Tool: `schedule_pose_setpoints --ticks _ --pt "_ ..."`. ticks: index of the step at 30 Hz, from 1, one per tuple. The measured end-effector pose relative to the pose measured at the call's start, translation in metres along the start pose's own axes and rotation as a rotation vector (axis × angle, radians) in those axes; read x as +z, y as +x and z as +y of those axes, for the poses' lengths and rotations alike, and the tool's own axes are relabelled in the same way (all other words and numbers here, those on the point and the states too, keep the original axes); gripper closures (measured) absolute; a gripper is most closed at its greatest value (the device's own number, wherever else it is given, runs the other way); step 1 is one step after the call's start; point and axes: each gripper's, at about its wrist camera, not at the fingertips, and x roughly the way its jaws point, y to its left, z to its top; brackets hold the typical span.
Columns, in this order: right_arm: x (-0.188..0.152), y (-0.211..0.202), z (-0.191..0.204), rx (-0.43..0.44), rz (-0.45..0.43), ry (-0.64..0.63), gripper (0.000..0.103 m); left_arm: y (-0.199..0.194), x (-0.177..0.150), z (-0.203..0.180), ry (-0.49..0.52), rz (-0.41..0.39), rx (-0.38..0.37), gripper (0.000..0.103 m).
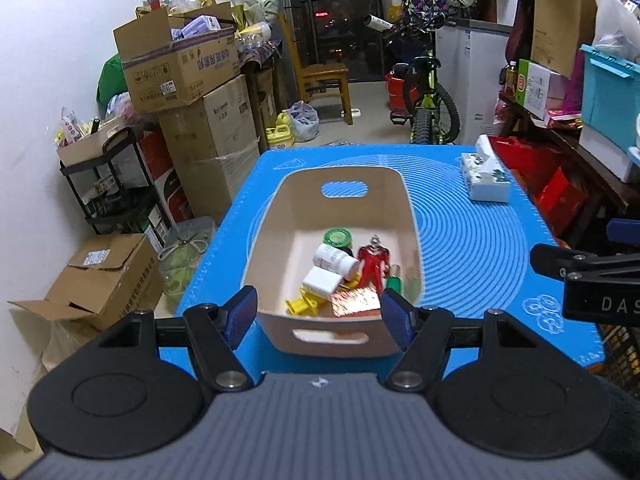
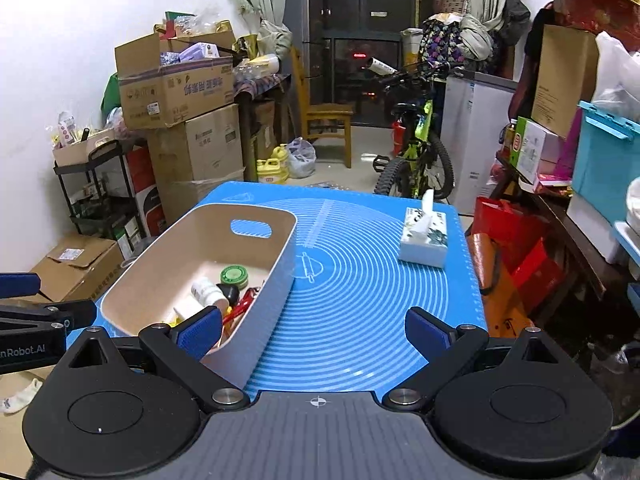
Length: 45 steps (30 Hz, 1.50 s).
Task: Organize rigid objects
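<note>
A cluttered storeroom; on the blue-matted tabletop (image 2: 360, 300) the bin (image 1: 280, 216) holds every toy — dead ahead of the left gripper (image 1: 318, 312), left of the right gripper (image 2: 316, 334); both fingers wide, empty.

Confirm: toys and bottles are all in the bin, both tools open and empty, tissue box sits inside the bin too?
Not quite. The tissue box sits on the blue mat, apart from the bin, as the right wrist view shows. The rest holds.
</note>
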Motion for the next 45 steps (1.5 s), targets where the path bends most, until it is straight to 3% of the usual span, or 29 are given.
schedule_pose_setpoints --ticks 18,28,35,45 --pt "-0.063 -0.067 -0.014 -0.012 -0.018 0.010 0.005 -0.038 -0.056 -0.027 -0.036 -0.012 0.004 0.034" --pt "-0.100 -0.074 -0.020 -0.025 -0.005 0.024 0.005 -0.041 -0.085 -0.032 -0.034 -0.020 0.005 0.034" --pt "-0.113 -0.079 -0.022 -0.024 -0.036 0.047 0.005 -0.039 -0.099 -0.036 -0.034 -0.046 -0.008 0.034" --pt "-0.123 -0.079 -0.007 -0.010 -0.071 -0.017 0.005 -0.034 -0.120 -0.042 -0.005 -0.092 -0.002 0.034"
